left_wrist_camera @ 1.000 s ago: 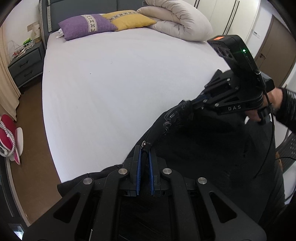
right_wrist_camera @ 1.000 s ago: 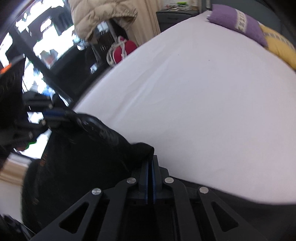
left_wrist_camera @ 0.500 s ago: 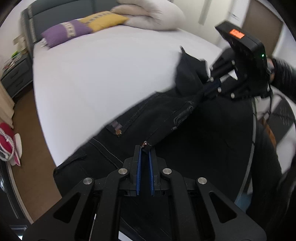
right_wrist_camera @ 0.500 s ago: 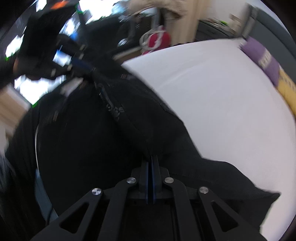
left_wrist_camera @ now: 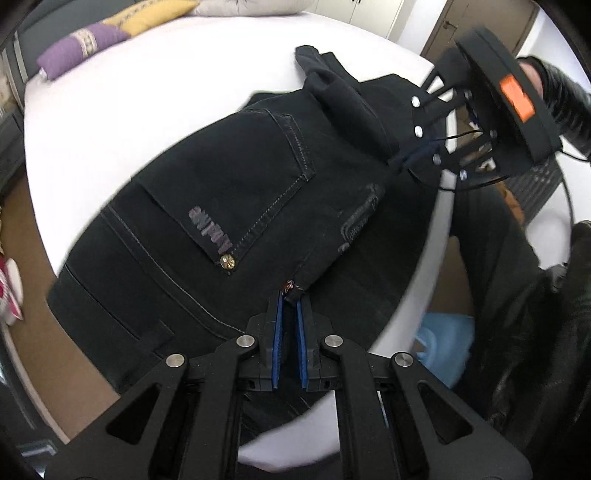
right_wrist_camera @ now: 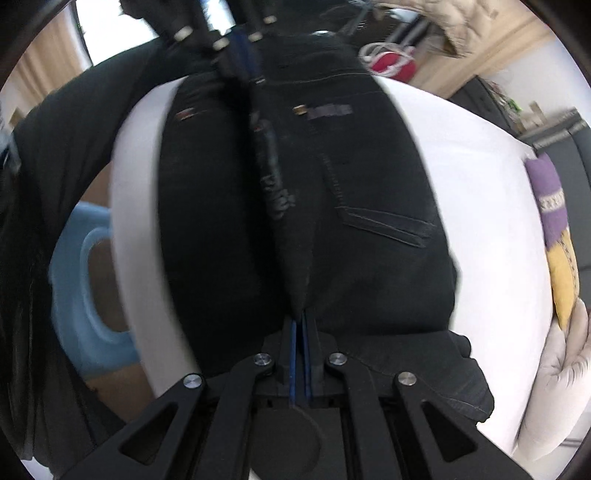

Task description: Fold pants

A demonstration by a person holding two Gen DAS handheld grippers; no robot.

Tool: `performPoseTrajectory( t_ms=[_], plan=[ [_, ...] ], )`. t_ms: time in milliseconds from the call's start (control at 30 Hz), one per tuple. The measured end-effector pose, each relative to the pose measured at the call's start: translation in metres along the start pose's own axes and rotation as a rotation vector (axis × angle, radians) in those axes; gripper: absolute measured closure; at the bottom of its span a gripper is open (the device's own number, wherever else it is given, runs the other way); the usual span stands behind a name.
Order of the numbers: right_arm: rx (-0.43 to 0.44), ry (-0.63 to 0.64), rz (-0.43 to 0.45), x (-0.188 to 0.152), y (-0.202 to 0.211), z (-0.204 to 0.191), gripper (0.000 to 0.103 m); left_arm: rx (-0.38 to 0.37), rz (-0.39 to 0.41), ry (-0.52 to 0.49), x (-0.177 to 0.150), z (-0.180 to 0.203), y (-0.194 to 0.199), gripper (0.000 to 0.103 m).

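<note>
Black denim pants (left_wrist_camera: 236, 192) lie spread over the near corner of the white bed (left_wrist_camera: 110, 96), back pocket and waistband up. My left gripper (left_wrist_camera: 290, 299) is shut on the waistband corner by a copper rivet. My right gripper (right_wrist_camera: 301, 321) is shut on a pinched ridge of the pants (right_wrist_camera: 351, 229) at the other end; it also shows in the left wrist view (left_wrist_camera: 413, 155), and the left gripper shows at the top of the right wrist view (right_wrist_camera: 240, 55). The fabric between them is pulled taut along a raised fold.
A purple pillow (left_wrist_camera: 81, 51) and a yellow pillow (left_wrist_camera: 155, 18) lie at the head of the bed, with a rolled duvet (right_wrist_camera: 554, 380) beside them. A blue object (right_wrist_camera: 81, 295) sits on the brown floor by the bed edge. A red bag (right_wrist_camera: 391, 66) is on the floor.
Both grippers have swung the pants from hanging beside the bed up onto the mattress. The pants now lie spread on the bed, with the back pocket showing.
</note>
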State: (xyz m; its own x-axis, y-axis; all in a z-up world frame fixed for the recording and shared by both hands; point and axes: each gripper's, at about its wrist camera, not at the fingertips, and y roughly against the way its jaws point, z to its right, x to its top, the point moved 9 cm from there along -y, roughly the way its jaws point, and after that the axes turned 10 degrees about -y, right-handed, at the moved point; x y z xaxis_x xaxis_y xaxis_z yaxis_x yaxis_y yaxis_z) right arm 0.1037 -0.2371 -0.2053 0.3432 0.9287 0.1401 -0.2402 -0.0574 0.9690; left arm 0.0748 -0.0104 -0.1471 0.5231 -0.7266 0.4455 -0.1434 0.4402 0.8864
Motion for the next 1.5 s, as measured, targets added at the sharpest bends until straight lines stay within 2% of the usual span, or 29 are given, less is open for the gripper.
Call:
performPoseTrajectory(
  t_ms=[133, 367, 533, 700, 867, 1100, 1200, 1267, 1367, 1433, 1500],
  plan=[
    [0.009, 0.001, -0.003, -0.003, 0.001, -0.009, 0.099, -0.022, -0.022, -0.014, -0.012, 0.012, -0.001, 0.097],
    [-0.054, 0.056, -0.024, -0.003, 0.002, -0.033, 0.099, -0.007, -0.037, -0.040, -0.026, 0.016, 0.001, 0.097],
    [-0.113, 0.074, -0.036, -0.001, 0.001, -0.047, 0.099, 0.003, -0.048, -0.054, -0.024, 0.020, -0.002, 0.097],
    [-0.136, 0.075, -0.034, -0.015, 0.006, -0.074, 0.099, -0.002, -0.043, -0.051, -0.025, 0.021, 0.000, 0.097],
    [-0.150, 0.092, -0.041, -0.009, 0.000, -0.087, 0.098, 0.011, -0.064, -0.052, -0.032, 0.016, -0.006, 0.097],
    [-0.162, 0.061, -0.053, -0.005, -0.015, -0.090, 0.097, -0.016, -0.022, 0.033, -0.026, 0.004, -0.006, 0.092],
    [-0.177, 0.057, -0.051, -0.003, -0.015, -0.090, 0.096, -0.018, -0.038, 0.047, -0.028, 0.001, 0.005, 0.092],
    [-0.171, 0.033, -0.044, -0.003, -0.014, -0.089, 0.096, 0.007, -0.064, 0.035, -0.034, -0.003, 0.017, 0.088],
    [-0.172, 0.010, -0.038, -0.002, -0.014, -0.088, 0.096, 0.042, -0.098, 0.039, -0.047, -0.011, 0.033, 0.088],
    [-0.178, -0.003, -0.032, 0.000, -0.014, -0.088, 0.096, 0.078, -0.079, 0.065, -0.044, -0.019, 0.045, 0.088],
    [-0.178, -0.022, -0.028, 0.002, -0.015, -0.088, 0.096, 0.074, -0.030, 0.087, -0.031, -0.018, 0.053, 0.088]
  ],
)
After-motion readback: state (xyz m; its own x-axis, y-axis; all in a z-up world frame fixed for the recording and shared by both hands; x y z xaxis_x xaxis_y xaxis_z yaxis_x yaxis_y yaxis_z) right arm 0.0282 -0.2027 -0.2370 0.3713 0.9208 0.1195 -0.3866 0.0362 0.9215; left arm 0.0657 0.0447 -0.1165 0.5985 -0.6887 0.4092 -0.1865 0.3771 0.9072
